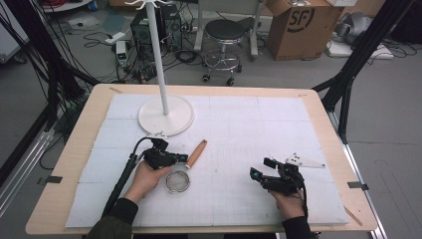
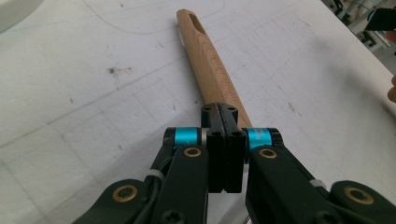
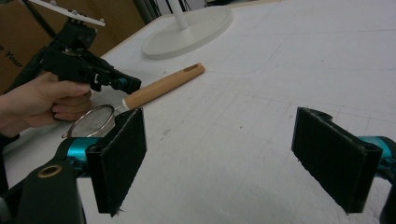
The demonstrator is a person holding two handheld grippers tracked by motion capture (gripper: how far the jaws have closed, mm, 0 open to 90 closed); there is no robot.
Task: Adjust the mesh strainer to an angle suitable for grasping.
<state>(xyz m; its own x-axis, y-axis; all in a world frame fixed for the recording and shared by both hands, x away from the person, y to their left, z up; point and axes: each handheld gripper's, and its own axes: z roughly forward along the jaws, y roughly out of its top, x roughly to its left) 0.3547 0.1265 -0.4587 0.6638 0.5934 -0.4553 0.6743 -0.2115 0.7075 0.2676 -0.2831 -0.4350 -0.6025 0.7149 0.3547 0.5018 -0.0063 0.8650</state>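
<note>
Currently left gripper (image 1: 171,159) clenched on strainer (image 1: 179,180) handle (image 2: 212,70), which runs away toward stand (image 1: 165,115); right gripper (image 1: 260,169) gapes, well apart.

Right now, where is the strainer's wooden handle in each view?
High view: wooden handle slants up-right at centre-left, just right of the left gripper.
Left gripper view: it runs from the shut jaws up to top centre.
Right gripper view: upper left, slanting, below the stand.
Shared landmark: white stand base; it may also be the pale shape at the left gripper view's top-left corner.
</note>
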